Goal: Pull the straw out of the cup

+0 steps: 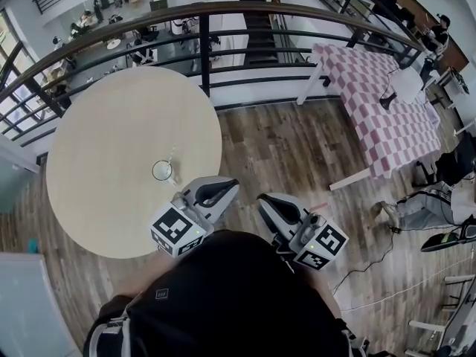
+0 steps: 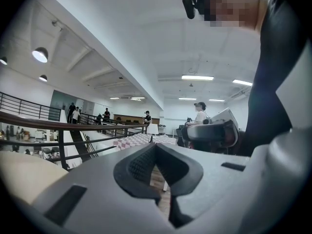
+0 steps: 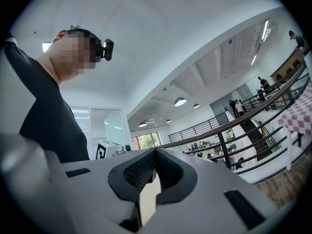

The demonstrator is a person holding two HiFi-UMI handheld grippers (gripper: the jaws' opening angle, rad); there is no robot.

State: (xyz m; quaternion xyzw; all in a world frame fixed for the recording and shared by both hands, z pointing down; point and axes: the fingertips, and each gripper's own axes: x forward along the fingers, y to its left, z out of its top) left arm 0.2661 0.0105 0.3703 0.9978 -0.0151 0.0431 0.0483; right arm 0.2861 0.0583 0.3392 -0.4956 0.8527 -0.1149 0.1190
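- The cup [image 1: 162,171] is standing upright on the round table [image 1: 111,125], at about 4 o'clock from the table's centre and near the edge closest to the person.
- The straw [image 1: 171,158] is sitting in the cup, leaning out toward 1 o'clock. It looks untouched, so the pull is not yet begun.
- The left gripper [image 1: 227,187] is hanging just off the table edge, with the cup at its 10 o'clock. Its jaws are meeting at the tips, with nothing between them.
- The right gripper [image 1: 266,201] is hovering over the wooden floor at 4 o'clock from the left one. Its jaws are pressing together, empty.
- Neither gripper view is showing the cup, and both tools are sitting close to the person's body. Judgement: a ready pose.
- Judgement: one gripper is needing to open and turn toward the straw, while the other steadies the cup.
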